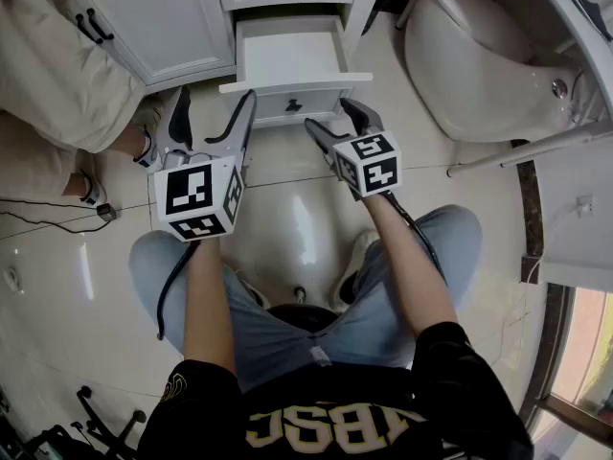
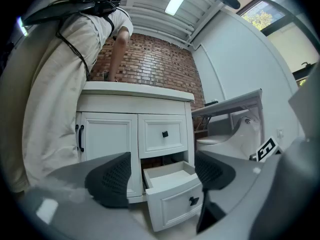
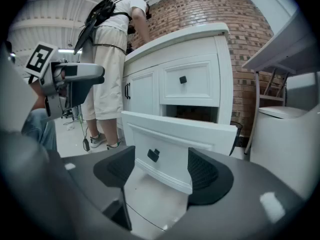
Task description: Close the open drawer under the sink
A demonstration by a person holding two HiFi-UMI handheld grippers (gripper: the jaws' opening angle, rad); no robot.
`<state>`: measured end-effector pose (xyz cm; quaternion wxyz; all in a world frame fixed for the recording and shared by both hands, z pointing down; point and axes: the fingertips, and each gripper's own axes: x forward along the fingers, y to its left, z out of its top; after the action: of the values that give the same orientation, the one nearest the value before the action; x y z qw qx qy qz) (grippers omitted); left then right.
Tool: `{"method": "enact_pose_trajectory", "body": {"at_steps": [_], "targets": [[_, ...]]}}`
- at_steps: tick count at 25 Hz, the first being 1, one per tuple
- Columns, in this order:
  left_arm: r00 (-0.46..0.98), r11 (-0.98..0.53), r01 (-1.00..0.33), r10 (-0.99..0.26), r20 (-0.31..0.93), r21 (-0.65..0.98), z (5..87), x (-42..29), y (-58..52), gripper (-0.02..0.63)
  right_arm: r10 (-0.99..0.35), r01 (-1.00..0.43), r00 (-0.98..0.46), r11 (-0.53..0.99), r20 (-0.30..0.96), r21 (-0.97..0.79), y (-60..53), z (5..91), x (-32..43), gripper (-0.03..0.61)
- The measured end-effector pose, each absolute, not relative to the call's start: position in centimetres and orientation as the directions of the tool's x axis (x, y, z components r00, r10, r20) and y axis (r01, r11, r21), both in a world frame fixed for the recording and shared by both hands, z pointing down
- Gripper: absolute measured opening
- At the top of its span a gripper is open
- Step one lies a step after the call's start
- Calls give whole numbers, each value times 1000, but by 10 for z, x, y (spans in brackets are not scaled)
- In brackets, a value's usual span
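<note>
The white bottom drawer [image 1: 287,60] of the sink cabinet stands pulled out, its front panel [image 1: 293,103] with a small black knob facing me. My left gripper [image 1: 215,103] is open just short of the panel's left end, nothing between its jaws. To its right, my right gripper [image 1: 332,115] is also open and empty, close to the panel's right end. In the left gripper view the drawer [image 2: 172,194] shows between the open jaws of that gripper [image 2: 162,176], still a little way off. The right gripper [image 3: 156,176] frames the drawer front [image 3: 170,149] and its knob [image 3: 153,155] from close by.
A person in beige trousers [image 1: 57,65] stands at the cabinet's left, by the double-handled door [image 1: 163,22]. A white toilet [image 1: 479,65] sits to the right of the cabinet. The upper drawer [image 2: 163,134] is shut. Cables [image 1: 48,220] lie on the glossy floor at left.
</note>
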<state>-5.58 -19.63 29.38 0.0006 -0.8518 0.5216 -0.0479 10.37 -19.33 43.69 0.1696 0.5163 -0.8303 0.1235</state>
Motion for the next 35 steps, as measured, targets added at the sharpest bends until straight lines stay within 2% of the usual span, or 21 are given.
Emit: {"method": "enact_pose_trajectory", "body": {"at_steps": [10, 14, 35], "targets": [[446, -450, -892, -891, 91, -40, 300, -61, -213, 403, -738, -872, -429, 488, 520, -27, -227, 484, 75, 247], [435, -440, -898, -894, 103, -23, 304, -66, -221, 403, -727, -864, -424, 504, 540, 0, -238, 492, 64, 98], [462, -461, -887, -875, 146, 44, 321, -68, -259, 403, -735, -903, -336, 429, 589, 19, -373, 493, 80, 92]]}}
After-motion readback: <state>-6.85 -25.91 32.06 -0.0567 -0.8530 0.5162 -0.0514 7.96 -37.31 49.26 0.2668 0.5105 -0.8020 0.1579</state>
